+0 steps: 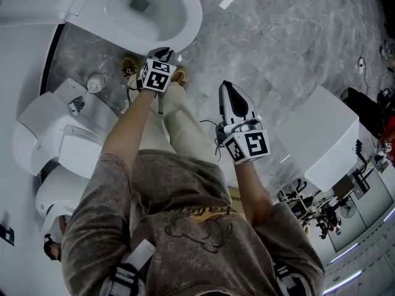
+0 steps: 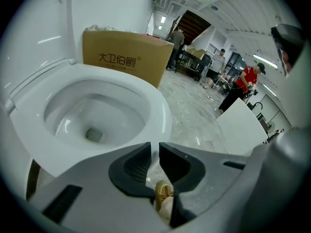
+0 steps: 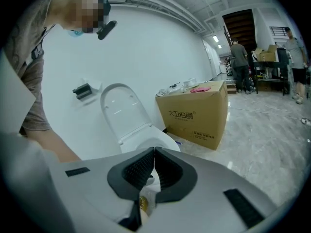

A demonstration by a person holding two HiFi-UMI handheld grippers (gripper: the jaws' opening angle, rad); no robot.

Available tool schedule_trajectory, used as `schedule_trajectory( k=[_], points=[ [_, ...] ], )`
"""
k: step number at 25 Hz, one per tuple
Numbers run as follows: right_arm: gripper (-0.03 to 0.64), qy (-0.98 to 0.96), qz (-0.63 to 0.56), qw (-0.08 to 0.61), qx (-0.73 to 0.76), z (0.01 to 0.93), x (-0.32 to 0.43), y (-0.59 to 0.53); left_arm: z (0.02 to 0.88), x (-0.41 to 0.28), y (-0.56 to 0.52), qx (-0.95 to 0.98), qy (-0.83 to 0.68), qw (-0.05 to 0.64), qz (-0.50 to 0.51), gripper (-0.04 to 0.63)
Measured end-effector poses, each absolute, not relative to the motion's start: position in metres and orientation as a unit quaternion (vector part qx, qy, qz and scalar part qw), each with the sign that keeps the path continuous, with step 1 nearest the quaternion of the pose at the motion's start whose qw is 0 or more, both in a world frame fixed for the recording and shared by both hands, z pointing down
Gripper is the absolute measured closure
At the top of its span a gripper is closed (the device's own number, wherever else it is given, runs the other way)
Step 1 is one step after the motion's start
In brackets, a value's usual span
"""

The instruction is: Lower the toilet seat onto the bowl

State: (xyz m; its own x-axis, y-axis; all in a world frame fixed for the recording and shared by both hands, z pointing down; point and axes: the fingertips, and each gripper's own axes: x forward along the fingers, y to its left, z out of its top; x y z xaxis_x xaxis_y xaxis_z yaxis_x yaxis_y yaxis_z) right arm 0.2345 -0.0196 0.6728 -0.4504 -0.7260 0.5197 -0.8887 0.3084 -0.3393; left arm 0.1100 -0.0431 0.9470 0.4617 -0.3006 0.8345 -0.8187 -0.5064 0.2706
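The white toilet (image 1: 192, 18) stands at the top of the head view. In the left gripper view its seat ring (image 2: 156, 107) lies flat over the bowl (image 2: 92, 115), and the lid (image 2: 29, 38) stands upright behind it. The same raised lid (image 3: 121, 106) shows in the right gripper view. My left gripper (image 1: 166, 54) hovers just in front of the bowl's near rim. Its fingertips (image 2: 155, 147) stand nearly together with a slim gap and nothing between them. My right gripper (image 1: 227, 86) hangs further back and right, away from the toilet. Its tips (image 3: 154, 150) touch and hold nothing.
A brown cardboard box (image 2: 126, 57) sits beside the toilet against the white wall. Other white toilets (image 1: 55, 134) stand at the left, and a white block (image 1: 321, 134) at the right. My brown shoes (image 1: 129, 66) are on the marble floor. People (image 2: 243, 81) stand far off.
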Motion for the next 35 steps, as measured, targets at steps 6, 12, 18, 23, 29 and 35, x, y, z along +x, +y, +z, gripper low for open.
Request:
schedule_trajectory(
  k=[6, 12, 18, 23, 29, 35],
  points=[
    [0.589, -0.798, 0.293, 0.131, 0.510, 0.670, 0.242, -0.023, 0.948, 0.110, -0.042, 0.772, -0.362, 0.351, 0.386, 0.558],
    [0.589, -0.803, 0.271, 0.109, 0.520, 0.635, 0.246, -0.037, 0.883, 0.108, -0.079, 0.783, -0.382, 0.339, 0.353, 0.558],
    [0.589, -0.813, 0.249, 0.082, 0.519, 0.580, 0.241, -0.042, 0.740, 0.099, -0.131, 0.820, -0.402, 0.286, 0.291, 0.552],
    [0.589, -0.828, 0.224, 0.061, 0.510, 0.517, 0.226, -0.039, 0.590, 0.082, -0.143, 0.844, -0.416, 0.247, 0.230, 0.541],
    [0.589, -0.851, 0.195, 0.033, 0.486, 0.454, 0.187, -0.048, 0.457, 0.044, -0.122, 0.869, -0.415, 0.205, 0.173, 0.538],
    [0.589, -0.868, 0.166, 0.006, 0.468, 0.413, 0.150, -0.058, 0.392, -0.006, -0.088, 0.876, -0.429, 0.177, 0.127, 0.535]
  ],
)
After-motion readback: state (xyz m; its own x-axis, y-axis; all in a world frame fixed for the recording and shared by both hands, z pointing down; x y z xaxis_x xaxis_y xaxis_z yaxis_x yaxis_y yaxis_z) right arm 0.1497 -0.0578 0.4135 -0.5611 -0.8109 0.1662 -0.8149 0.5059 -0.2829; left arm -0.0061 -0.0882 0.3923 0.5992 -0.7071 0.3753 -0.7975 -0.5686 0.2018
